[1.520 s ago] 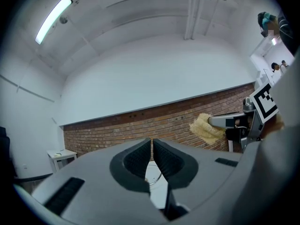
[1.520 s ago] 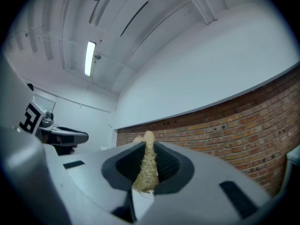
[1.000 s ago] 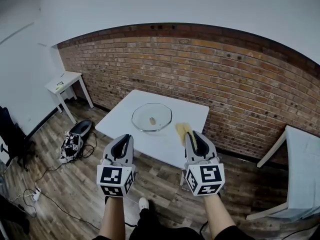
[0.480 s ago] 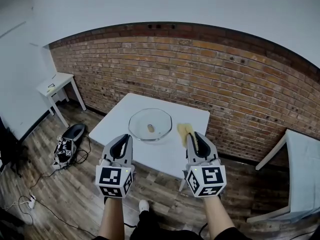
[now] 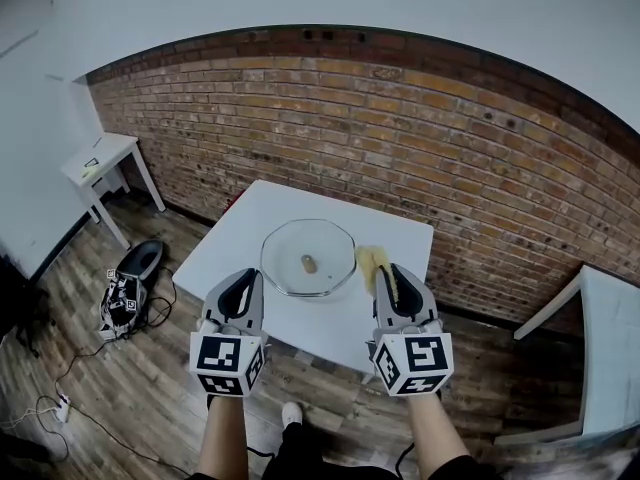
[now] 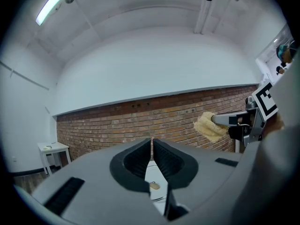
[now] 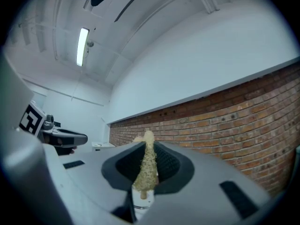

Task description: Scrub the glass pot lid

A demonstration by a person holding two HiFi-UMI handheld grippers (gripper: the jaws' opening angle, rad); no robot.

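Far left: a small white side table (image 5: 102, 156) stands against the brick wall (image 5: 470, 158). Nearer, a black item (image 5: 138, 264) lies on the wood floor (image 5: 130, 388) with marker-printed cubes beside it; what it is cannot be told.

Left gripper (image 5: 247, 274): held level, with a marker cube at its rear. Its own view shows the jaws drawn together to a narrow slit with nothing between them. In the head view its tip lies over the near edge of the white table (image 5: 270, 200).

Centre: the glass pot lid (image 5: 286, 251) lies flat on that table, about mid-surface, with its small knob (image 5: 309, 264) at the middle. It sits ahead of both grippers and between their lines. Neither gripper touches it.

Right gripper (image 5: 386, 274): held level and parallel to the left one, well apart from it. Its jaws are clamped on a yellow sponge (image 5: 369, 259), which stands upright between the pads and projects past the tips. In the head view the sponge appears just beside the right rim of the lid.

Far right: the corner of a second white table (image 5: 612, 340) enters the picture.
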